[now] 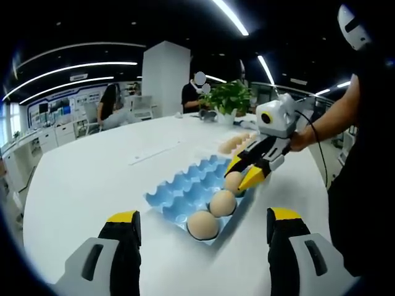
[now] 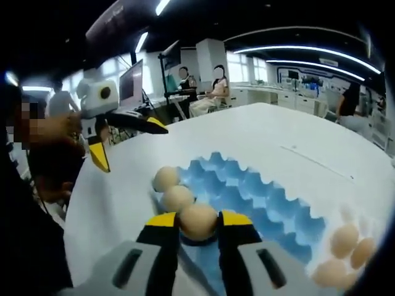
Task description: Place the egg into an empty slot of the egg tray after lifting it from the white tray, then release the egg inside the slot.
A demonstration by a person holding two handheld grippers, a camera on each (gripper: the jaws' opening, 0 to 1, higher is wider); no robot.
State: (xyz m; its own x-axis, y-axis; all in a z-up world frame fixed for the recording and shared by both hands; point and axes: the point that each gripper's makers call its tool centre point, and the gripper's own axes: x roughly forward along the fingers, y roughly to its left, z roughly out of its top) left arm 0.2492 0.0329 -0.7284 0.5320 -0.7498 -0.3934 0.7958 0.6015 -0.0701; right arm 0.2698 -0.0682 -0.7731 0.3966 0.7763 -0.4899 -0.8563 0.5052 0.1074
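My right hand-held gripper (image 2: 197, 223) is clenched on an egg (image 2: 199, 221), yellow-tipped jaws pressed to both its sides, holding it over a slot at the near edge of the blue egg tray (image 2: 259, 197). Two more eggs sit in a row w/ it along that edge: one (image 2: 177, 198) just beside the held egg, another (image 2: 166, 177) next past that. The tray rests on a big white table (image 2: 290, 132). In the left gripper view, my left hand-held gripper (image 1: 203, 237) is released, jaws wide apart, nothing between them, hovering short of the tray's near end. From there the right hand-held gripper shows at the tray's right side, tips closed on the egg, w/ my hand (image 1: 302, 139) on its grip. Beyond the tray lies the white tray (image 1: 237, 143) holding more eggs, seen at bottom right of the right gripper view as a loose cluster (image 2: 345, 250). A potted plant (image 1: 229, 98) stands further back; people sit at desks in the bkgd.
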